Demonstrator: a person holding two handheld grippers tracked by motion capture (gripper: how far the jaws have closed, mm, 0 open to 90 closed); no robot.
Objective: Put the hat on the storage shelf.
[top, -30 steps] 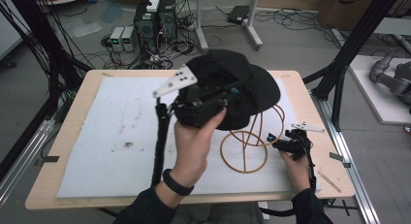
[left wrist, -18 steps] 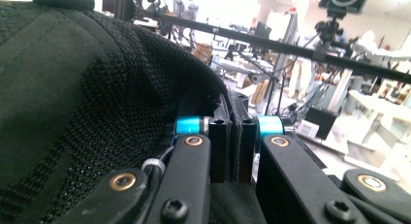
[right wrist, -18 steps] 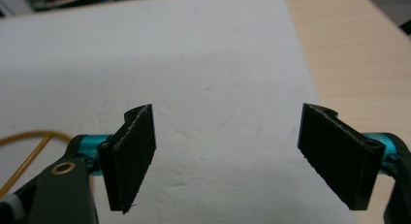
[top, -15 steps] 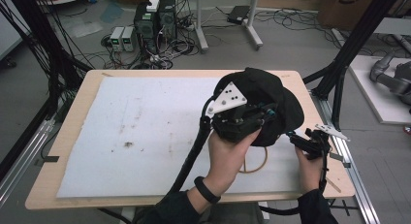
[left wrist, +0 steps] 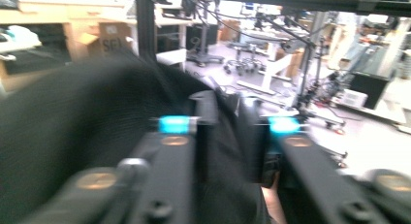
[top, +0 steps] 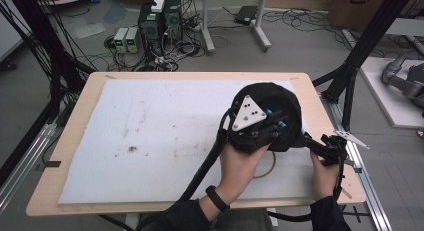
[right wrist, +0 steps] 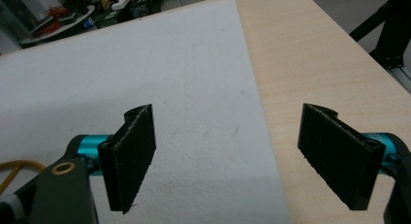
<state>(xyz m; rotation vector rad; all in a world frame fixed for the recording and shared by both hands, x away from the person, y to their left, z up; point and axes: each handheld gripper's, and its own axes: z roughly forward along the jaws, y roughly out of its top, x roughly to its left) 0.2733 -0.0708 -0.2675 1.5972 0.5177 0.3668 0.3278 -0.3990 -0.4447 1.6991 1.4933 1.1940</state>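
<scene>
The bench (top: 75, 136) carries a white sheet (top: 165, 136). Near its right edge a black hat (top: 287, 108) sits over a wire stand (top: 270, 167). The left gripper (top: 272, 123), jaws just opened narrowly, straddles hat fabric; the right gripper (right wrist: 240, 156) gapes wide, empty.

The left gripper view is smeared with motion blur, so the black hat (left wrist: 82, 136) shows no weave or edge there. In the high view the hat (top: 280, 106) covers most of the yellow wire stand (top: 267, 168) near the table's right edge (only a low loop shows). In the right gripper view the left edge cuts that stand (right wrist: 9, 171) off.
</scene>
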